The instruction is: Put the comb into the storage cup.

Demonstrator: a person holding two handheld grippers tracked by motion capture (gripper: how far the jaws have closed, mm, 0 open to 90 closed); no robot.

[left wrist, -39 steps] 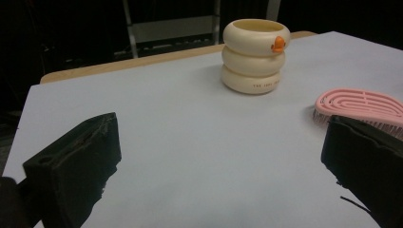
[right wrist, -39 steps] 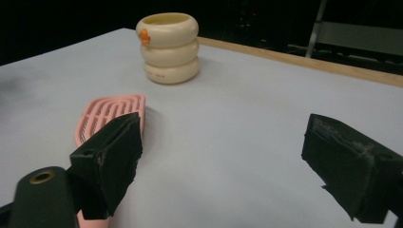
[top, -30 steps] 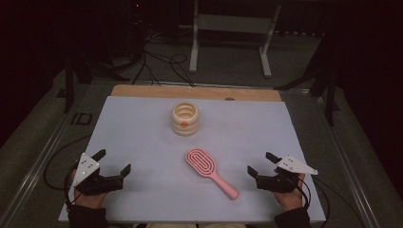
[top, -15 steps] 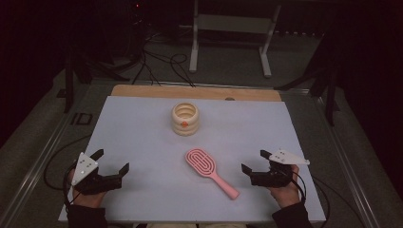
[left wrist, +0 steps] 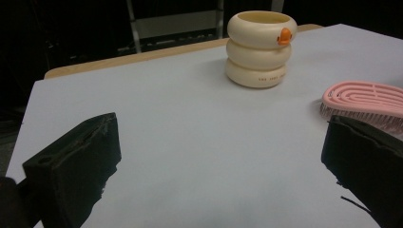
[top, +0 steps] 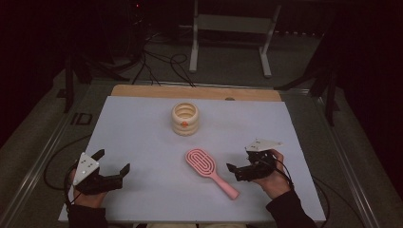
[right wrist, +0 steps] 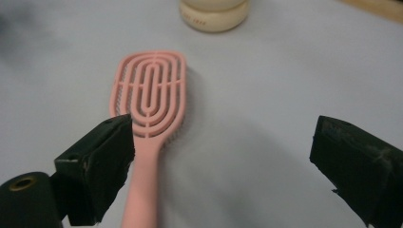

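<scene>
The right tongs (top: 237, 170) are at the lower right of the high view, held in a hand (top: 275, 180), with the jaws spread wide and nothing between them. In the right gripper view the right tongs (right wrist: 228, 166) look down on the tabletop: one black jaw stands at the lower left of the frame, partly in front of the brush neck, the other at the lower right, well apart from it.

Just beside these tongs lies the pink hairbrush (top: 211, 172), near the middle of the high view, a little below centre. It lies flat on the pale tabletop (top: 142, 137), bristle side down. In the right gripper view the hairbrush (right wrist: 149, 95) shows an oval head with open slots in the form of rings, one inside the other, and a straight slim handle that runs to the bottom edge of the frame. The colour is an even salmon pink.

The left tongs (top: 111, 166) are at the lower left of the high view, also spread, empty, and far from the brush. In the left gripper view the left tongs (left wrist: 223, 166) frame bare tabletop, and the head of the hairbrush (left wrist: 366, 99) shows at the right edge, with short bristles under it.

Above the brush, at upper centre of the high view, stands a cream ringed cup (top: 185, 118) with a small orange spot on its side.
</scene>
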